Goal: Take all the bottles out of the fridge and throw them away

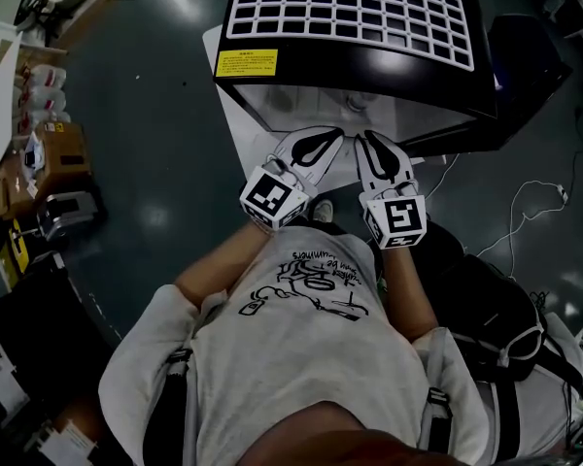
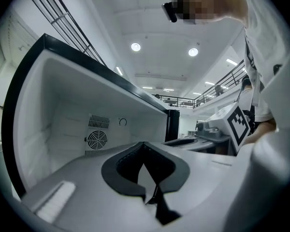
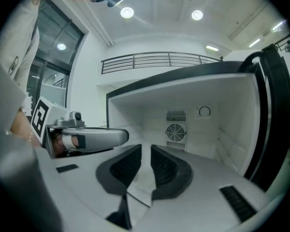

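Note:
A black mini fridge [image 1: 350,27] stands open in front of me, and its white inside [image 2: 67,129] is bare, with a round fan grille [image 3: 175,131] on the back wall. No bottle shows in any view. Both grippers are held side by side at the fridge's mouth, pointing into it. My left gripper [image 1: 338,134] [image 2: 144,145] is shut, its pad tips meeting with nothing between them. My right gripper [image 1: 365,138] [image 3: 146,149] stands open by a narrow slit, and only the fridge floor shows through it.
Cardboard boxes and clutter [image 1: 39,153] line the left side of the dark floor. A black bag [image 1: 505,309] lies at the right beside me, with a white cable [image 1: 525,207] behind it. A yellow label [image 1: 241,63] marks the fridge's top.

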A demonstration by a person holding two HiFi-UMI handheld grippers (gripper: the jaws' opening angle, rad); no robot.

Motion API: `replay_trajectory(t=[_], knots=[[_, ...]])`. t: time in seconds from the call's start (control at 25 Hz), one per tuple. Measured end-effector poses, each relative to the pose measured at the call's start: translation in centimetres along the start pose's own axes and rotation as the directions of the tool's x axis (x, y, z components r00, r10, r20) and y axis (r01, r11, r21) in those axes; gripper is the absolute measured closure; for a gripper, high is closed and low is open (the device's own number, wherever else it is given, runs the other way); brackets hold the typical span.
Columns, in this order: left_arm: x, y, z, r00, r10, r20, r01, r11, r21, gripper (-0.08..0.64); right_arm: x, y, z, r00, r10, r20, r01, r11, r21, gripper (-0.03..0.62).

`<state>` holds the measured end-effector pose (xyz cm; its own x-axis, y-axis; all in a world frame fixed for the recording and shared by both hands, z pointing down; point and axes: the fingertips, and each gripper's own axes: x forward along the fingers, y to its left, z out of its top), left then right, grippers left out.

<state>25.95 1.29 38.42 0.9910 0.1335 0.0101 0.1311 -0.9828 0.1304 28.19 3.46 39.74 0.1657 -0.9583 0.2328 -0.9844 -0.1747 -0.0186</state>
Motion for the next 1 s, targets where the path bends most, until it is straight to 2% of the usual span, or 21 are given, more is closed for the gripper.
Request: replay_trajectory(t=[0.84,1.0], knots=[[3.4,3.3,-3.7,1.000,0.011,-0.025,-0.010,0.999,0.030,0.554,4.0,-3.8,-2.5,0.998,-0.052,-0.024,0.051,0.998,-0.028,0.502],[4.1,3.9,-4.3,1.000,0.011,-0.028,-0.009,0.999,0.038,0.554,4.8,-4.8,-3.0,0.998,-0.067,-0.019,0.066,0.997,-0.026,0.462]])
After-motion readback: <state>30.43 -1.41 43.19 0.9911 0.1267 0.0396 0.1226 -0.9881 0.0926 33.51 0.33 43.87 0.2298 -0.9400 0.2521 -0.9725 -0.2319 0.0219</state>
